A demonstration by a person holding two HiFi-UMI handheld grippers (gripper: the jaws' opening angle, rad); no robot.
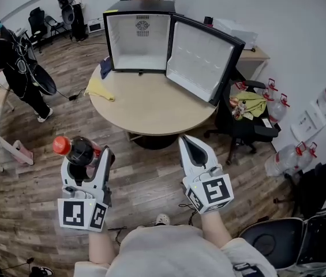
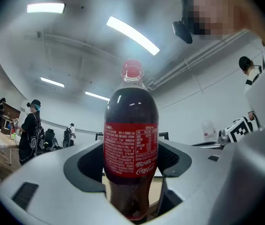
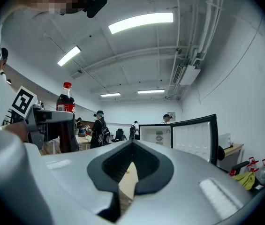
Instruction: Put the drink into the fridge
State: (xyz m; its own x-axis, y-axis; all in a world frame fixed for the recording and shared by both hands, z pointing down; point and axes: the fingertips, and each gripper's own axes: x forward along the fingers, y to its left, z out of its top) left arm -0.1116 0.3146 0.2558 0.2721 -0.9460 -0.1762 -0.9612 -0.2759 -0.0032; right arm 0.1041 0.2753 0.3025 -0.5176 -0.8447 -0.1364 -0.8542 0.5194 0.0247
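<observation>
A cola bottle (image 1: 79, 151) with a red cap and red label is held off the floor by my left gripper (image 1: 89, 159), whose jaws stand wide and press on its sides. The left gripper view has the bottle (image 2: 131, 139) upright in the middle, between both jaws. My right gripper (image 1: 190, 146) is to its right, shut and empty, and its own view shows the jaws (image 3: 131, 159) meeting. Ahead, a small black fridge (image 1: 139, 39) sits on the round wooden table (image 1: 151, 105) with its door (image 1: 200, 59) swung open to the right and its white inside bare.
A yellow cloth (image 1: 100, 89) lies on the table's left edge. A black chair (image 1: 244, 117) with a yellow-green item stands right of the table, with water jugs (image 1: 289, 154) beyond it. A person in black (image 1: 14, 62) stands at far left by a desk.
</observation>
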